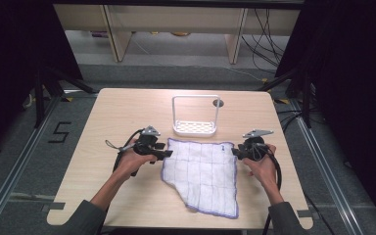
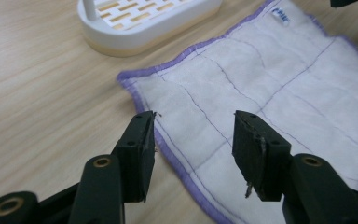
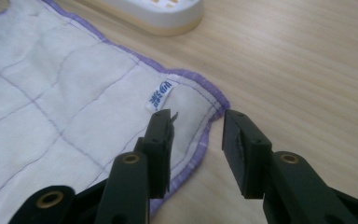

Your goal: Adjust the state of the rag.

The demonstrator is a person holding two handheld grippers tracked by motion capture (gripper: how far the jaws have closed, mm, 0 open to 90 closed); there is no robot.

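Note:
A white quilted cloth (image 1: pixel 203 174) with a purple hem lies flat on the wooden table (image 1: pixel 127 107). My left gripper (image 1: pixel 166 154) sits at its far left corner, my right gripper (image 1: pixel 235 152) at its far right corner. In the left gripper view, the left gripper (image 2: pixel 193 119) is open, and the cloth (image 2: pixel 270 79) edge runs beneath the gap between its jaws. In the right gripper view, the right gripper (image 3: pixel 198 114) is open over the cloth (image 3: pixel 51 93) corner, just in front of a small blue-printed label (image 3: pixel 161 95). Neither pair of pads presses on the fabric.
A white slotted rack (image 1: pixel 195 128) with a tall wire handle stands just beyond the cloth's far edge, near both grippers. Bare tabletop lies left and right of the cloth. A small dark round hole (image 1: pixel 218 103) is in the table behind the rack.

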